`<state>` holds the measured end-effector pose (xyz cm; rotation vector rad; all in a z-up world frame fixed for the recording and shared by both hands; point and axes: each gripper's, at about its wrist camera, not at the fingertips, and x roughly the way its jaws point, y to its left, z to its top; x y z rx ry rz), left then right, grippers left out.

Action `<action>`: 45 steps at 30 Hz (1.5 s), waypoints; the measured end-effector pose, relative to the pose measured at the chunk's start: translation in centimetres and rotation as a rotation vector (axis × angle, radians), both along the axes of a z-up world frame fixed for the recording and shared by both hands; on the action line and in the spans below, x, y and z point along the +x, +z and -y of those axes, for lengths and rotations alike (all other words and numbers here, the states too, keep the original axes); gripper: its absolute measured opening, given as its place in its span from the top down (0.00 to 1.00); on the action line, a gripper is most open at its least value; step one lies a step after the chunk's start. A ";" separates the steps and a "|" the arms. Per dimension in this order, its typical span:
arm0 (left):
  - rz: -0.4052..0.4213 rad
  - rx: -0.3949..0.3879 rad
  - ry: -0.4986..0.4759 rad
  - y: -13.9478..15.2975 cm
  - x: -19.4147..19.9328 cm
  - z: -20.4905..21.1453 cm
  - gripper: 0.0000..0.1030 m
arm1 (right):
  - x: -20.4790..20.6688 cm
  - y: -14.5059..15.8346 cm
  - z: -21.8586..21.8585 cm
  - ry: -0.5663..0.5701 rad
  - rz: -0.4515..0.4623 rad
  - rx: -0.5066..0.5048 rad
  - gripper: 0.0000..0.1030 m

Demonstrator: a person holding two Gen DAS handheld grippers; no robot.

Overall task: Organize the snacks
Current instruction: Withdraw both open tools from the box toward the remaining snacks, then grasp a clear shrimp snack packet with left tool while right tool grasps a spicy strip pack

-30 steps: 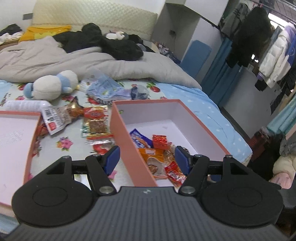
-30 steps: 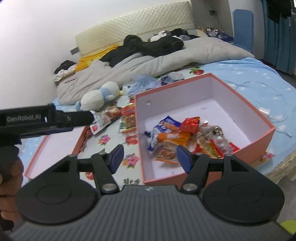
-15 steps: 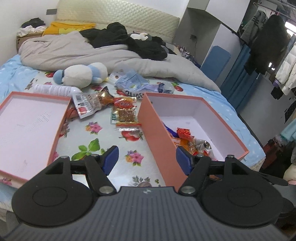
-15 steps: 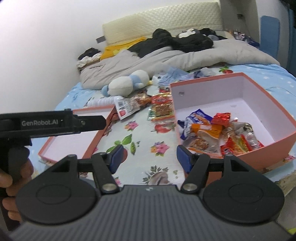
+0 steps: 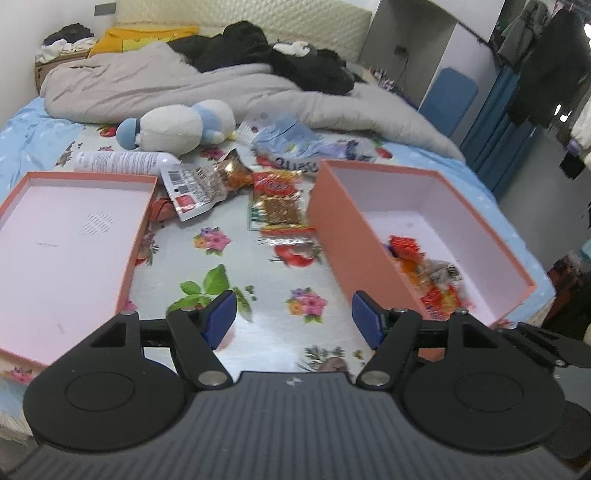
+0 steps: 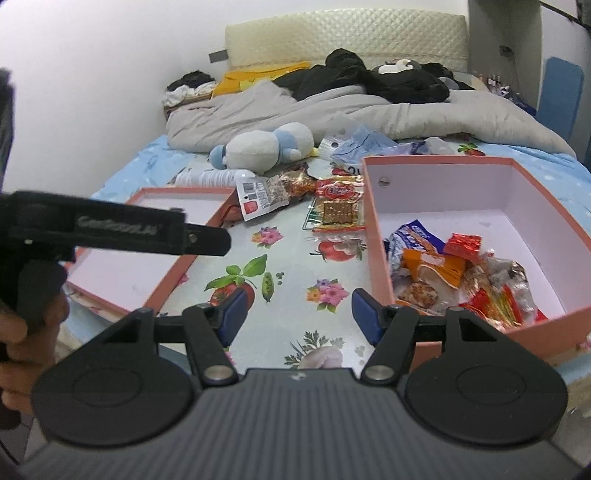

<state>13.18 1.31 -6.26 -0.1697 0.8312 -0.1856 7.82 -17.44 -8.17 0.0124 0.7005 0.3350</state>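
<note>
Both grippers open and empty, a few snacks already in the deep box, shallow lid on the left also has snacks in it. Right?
Not quite. The shallow lid holds nothing; the right wrist view shows its bare pink inside. The rest stands: left gripper and right gripper open and empty, snacks in the deep box.

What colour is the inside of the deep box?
Pale pink inside the deep box, salmon outside; clearest in the right wrist view.

A white and blue plush toy (image 5: 177, 125) lies on the bed (image 5: 258, 302) near its middle, in front of a rumpled grey duvet (image 5: 155, 85). Black clothing (image 5: 280, 59) is heaped on the duvet towards the quilted headboard (image 5: 258, 18). A white bottle (image 5: 122, 161) lies on its side just before the toy.
</note>
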 end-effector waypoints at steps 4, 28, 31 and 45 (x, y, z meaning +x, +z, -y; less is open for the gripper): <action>-0.026 0.032 -0.010 -1.4 3.3 -1.1 0.29 | 2.0 -1.2 -2.2 0.018 0.028 -0.078 0.38; 0.023 0.207 -0.102 -7.7 27.5 -6.0 0.23 | 21.1 -11.4 -9.3 -0.210 0.045 -0.124 0.41; 0.024 0.233 -0.137 -8.7 30.1 -6.2 0.23 | 22.7 -12.2 -9.8 -0.237 0.052 -0.149 0.41; -0.051 0.365 -0.273 -13.6 35.3 -5.4 0.23 | 27.8 -14.8 -10.1 -0.296 -0.014 -0.186 0.42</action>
